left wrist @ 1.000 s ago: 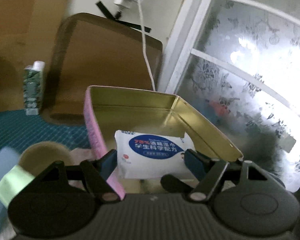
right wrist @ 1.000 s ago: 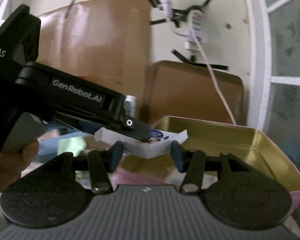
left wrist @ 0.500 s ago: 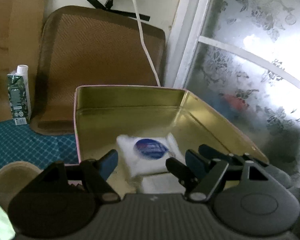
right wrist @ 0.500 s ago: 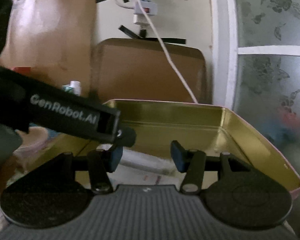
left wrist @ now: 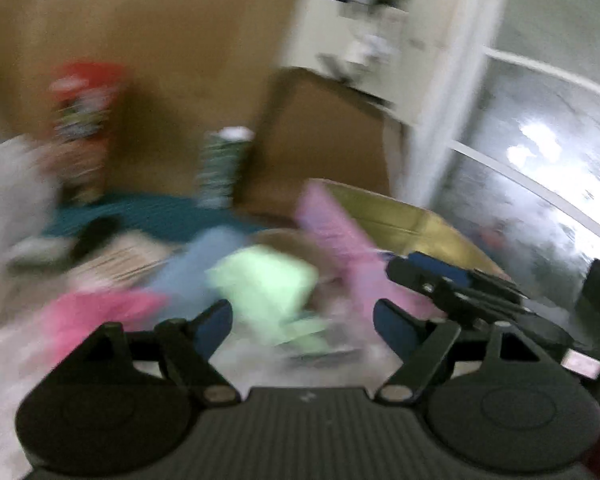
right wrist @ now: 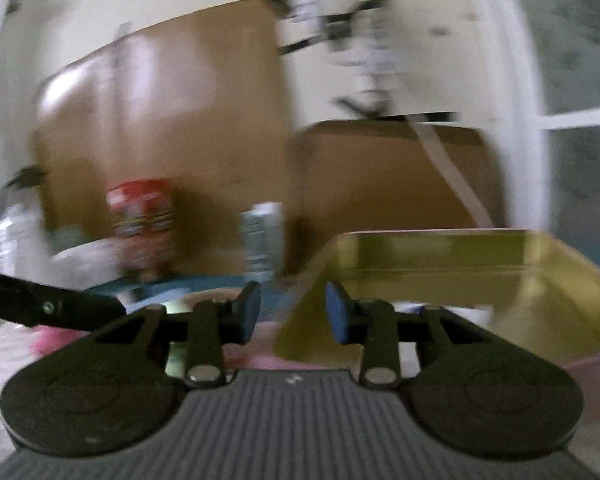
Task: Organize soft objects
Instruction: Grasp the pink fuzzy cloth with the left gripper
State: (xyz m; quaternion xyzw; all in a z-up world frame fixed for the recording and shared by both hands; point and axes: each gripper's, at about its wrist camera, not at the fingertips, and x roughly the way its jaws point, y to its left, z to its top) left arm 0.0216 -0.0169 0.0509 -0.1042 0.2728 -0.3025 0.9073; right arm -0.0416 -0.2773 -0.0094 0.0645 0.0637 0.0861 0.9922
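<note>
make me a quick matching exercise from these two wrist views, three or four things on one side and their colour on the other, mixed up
Things:
1. tin box, inside wall
2. soft pack ahead of the left gripper
3. can by the brown board
4. mat under the carton

Colours:
A. teal
B. gold
C. red top
D. pale green

Pairs: 1-B, 2-D, 3-C, 4-A

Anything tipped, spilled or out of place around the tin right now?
Nothing clearly wrong, though both views are blurred. The tin sits upright and open; the green, blue and pink soft items lie loose outside it, unsorted.
</note>
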